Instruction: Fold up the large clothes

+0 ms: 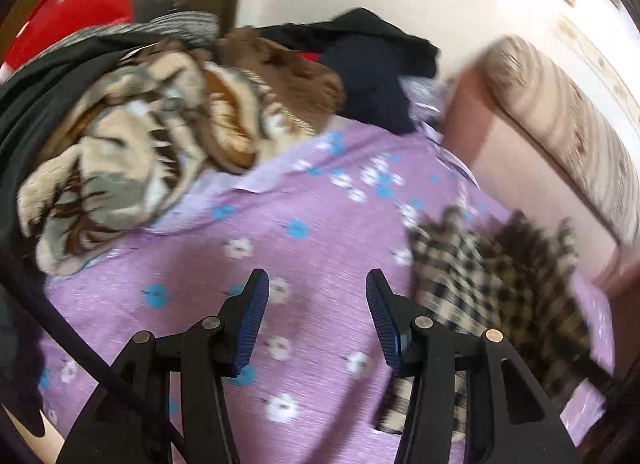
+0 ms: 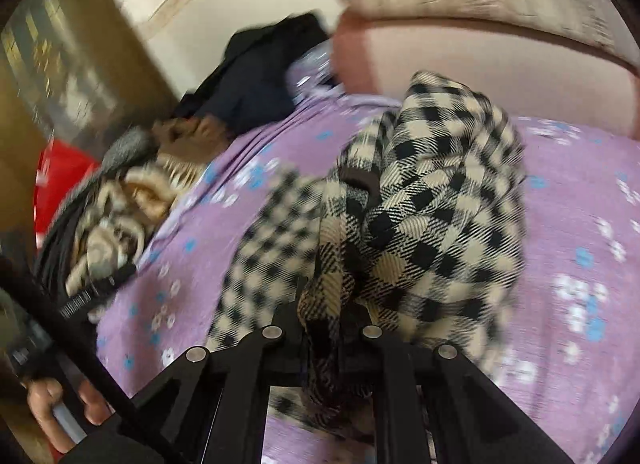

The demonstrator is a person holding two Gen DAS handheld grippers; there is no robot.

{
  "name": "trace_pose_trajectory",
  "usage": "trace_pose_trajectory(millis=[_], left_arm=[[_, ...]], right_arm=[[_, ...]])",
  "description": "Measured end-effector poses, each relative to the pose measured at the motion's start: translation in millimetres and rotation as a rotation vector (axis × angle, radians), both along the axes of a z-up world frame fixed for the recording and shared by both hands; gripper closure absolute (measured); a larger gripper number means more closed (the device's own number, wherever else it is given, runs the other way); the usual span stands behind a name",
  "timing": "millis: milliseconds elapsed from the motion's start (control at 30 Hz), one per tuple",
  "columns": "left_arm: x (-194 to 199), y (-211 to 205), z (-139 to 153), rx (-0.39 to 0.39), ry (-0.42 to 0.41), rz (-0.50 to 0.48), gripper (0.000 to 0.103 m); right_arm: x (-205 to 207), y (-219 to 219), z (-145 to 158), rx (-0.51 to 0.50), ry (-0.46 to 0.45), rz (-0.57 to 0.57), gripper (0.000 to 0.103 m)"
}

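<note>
— Closest to the right wrist lens, what's caught between those black linkages?

— Bunched fabric of the checked garment [image 2: 432, 200]. The right gripper [image 2: 326, 328] looks clamped tight on a gathered fold; its pads are buried in cloth, so I judge that from how the material funnels down between the arms. The rest of the garment rises in a heap above the gripper and trails onto the purple floral bedsheet [image 2: 580, 192].

— And the other tool?

— The left gripper [image 1: 318, 284] is spread wide, blue pads apart, nothing held, hovering over the sheet. The same garment lies just beside its right finger [image 1: 382, 316], low on the right of that view.

— How will the cloth behave?

— Soft, thickish woven stuff by the look, limp rather than stiff, probably heavy enough to sag and twist when lifted from one point. I'd take a second hold at an edge or corner, well apart from the first, so it hangs flat.

— Further back?

— A tiger-print blanket [image 1: 132, 144] and dark clothes [image 1: 372, 76] piled at the far side, then a pink headboard [image 2: 460, 60] and the wall.
</note>
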State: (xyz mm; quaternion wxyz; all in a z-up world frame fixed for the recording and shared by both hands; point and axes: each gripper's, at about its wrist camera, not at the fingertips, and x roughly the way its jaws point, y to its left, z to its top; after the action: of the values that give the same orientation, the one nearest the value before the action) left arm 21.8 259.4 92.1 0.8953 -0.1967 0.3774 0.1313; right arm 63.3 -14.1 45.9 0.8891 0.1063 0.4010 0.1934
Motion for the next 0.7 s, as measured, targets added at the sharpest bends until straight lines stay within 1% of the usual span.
trace_pose_trajectory(millis=[67, 100, 133, 167, 267, 300, 333, 433, 467, 533, 600, 700], left_arm=[[-0.9, 10.9, 0.3, -0.014, -0.004, 0.024, 0.054], [-1.6, 19.1, -0.7, -0.032, -0.008, 0.038, 0.054], [-2.6, 18.6, 0.2, -0.044, -0.010, 0.043, 0.054], [-2.0, 23.3, -1.2, -0.072, -0.012, 0.046, 0.054], [2.2, 24.1, -3.1, -0.130, -0.019, 0.028, 0.054], [3.7, 20.6, -3.2, -0.136, -0.021, 0.022, 0.054], [5.2, 16.6, -3.4, -0.142, -0.024, 0.012, 0.054], [12.7, 1.7, -4.7, -0.171, -0.028, -0.039, 0.052], [16.0, -4.8, -6.3, -0.191, -0.028, -0.071, 0.052], [19.4, -13.9, -8.1, -0.217, -0.028, -0.108, 0.051], [23.0, -23.4, -9.5, -0.242, -0.033, -0.143, 0.050], [24.4, -38.0, -9.2, -0.272, -0.053, -0.188, 0.043]], right_arm=[[4.4, 26.9, -13.9, -0.016, 0.025, 0.063, 0.093], [4.5, 33.6, -19.3, -0.019, 0.032, 0.085, 0.093], [3.4, 43.5, -24.9, -0.023, 0.039, 0.115, 0.093], [0.9, 53.3, -30.1, -0.030, 0.045, 0.144, 0.093], [-8.0, 76.4, -43.1, -0.064, 0.047, 0.221, 0.093], [-9.7, 81.0, -47.9, -0.078, 0.051, 0.241, 0.093], [-12.6, 83.3, -54.2, -0.093, 0.052, 0.258, 0.089], [-24.1, 73.6, -58.5, -0.115, 0.028, 0.264, 0.084], [-28.9, 69.5, -57.2, -0.111, 0.023, 0.274, 0.081], [-37.2, 64.0, -52.4, -0.092, 0.018, 0.299, 0.069], [-49.8, 52.9, -46.7, -0.099, -0.002, 0.306, 0.068], [-65.4, 22.3, -38.3, -0.079, -0.005, 0.301, 0.068]])
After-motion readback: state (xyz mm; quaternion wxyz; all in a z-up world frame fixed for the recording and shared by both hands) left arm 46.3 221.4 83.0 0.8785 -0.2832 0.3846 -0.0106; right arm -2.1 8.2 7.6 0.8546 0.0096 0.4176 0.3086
